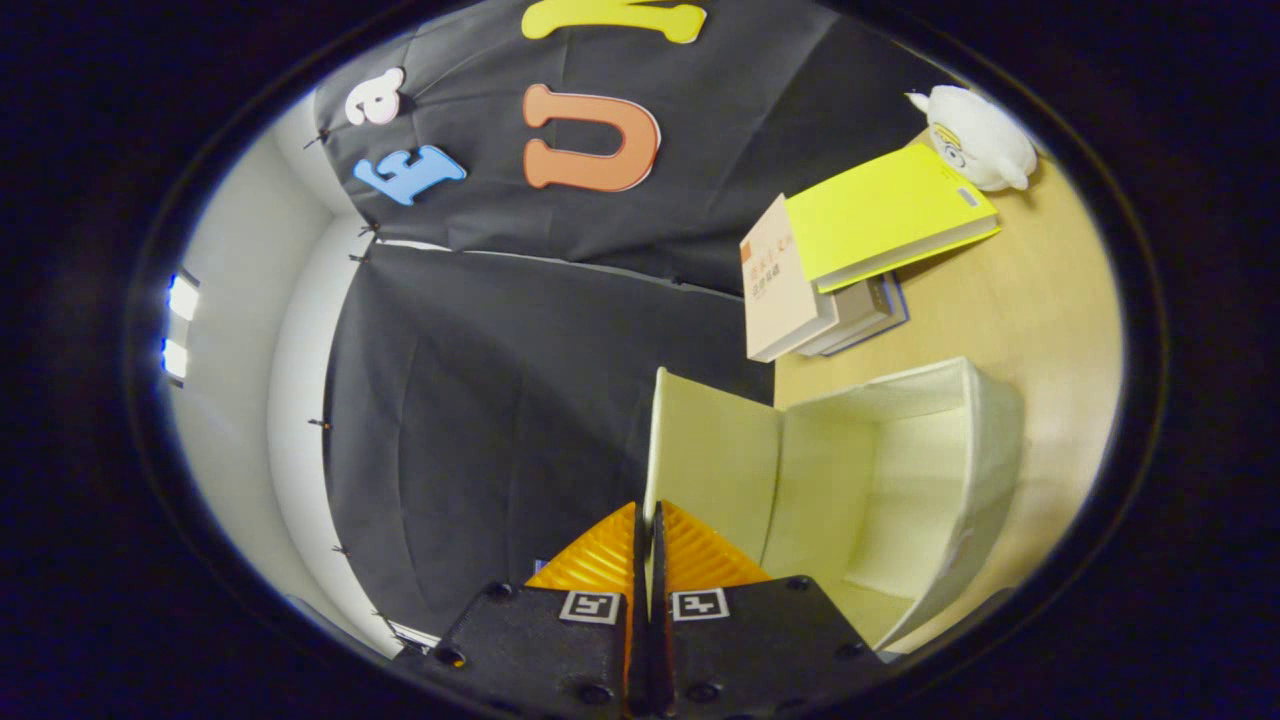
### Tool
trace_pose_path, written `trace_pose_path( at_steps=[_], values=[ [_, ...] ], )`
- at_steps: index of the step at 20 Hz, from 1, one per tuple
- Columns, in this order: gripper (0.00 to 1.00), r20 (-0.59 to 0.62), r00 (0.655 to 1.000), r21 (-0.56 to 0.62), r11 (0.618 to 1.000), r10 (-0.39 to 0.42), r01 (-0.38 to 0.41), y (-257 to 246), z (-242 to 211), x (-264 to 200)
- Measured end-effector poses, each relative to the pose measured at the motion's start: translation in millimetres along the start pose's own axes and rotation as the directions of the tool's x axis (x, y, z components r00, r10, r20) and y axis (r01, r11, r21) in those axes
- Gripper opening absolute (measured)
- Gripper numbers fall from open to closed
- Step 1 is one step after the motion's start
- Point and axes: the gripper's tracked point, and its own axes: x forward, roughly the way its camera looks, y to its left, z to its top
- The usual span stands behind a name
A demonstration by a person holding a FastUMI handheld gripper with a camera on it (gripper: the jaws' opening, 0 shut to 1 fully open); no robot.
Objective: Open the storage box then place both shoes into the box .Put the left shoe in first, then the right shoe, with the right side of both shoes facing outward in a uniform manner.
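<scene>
Recording booth: black cloth wall (560,400), wooden table (1040,300).

Landmark: storage box (900,470), open, resting on the table (1050,300). My gripper (645,530) sits at the box's near flap (705,450), fingers (600,555) pinched together on that flap's edge. Beyond the box, on the same table: a stack of books (840,270), the top book overhanging those beneath. Beyond the stack, farthest from the box: a plush toy (975,135). Behind the flap: the booth's cloth wall (520,400).

Open cream storage box (900,470), its flap pinched between tongs (646,520).
</scene>
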Motion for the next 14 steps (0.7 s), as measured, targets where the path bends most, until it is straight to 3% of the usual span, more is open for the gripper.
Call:
trace_pose_path(
  at_steps=[6,7,11,14],
  values=[
    [0.1,0.01,0.997,-0.021,0.997,-0.074,0.074,14,-9,67],
    [0.17,0.011,0.995,-0.027,0.995,-0.098,0.099,13,-11,75],
    [0.99,0.005,0.984,-0.05,0.983,-0.178,0.178,8,-21,102],
    [1.0,0.022,0.972,-0.043,0.972,-0.232,0.233,-4,-22,102]
  ],
)
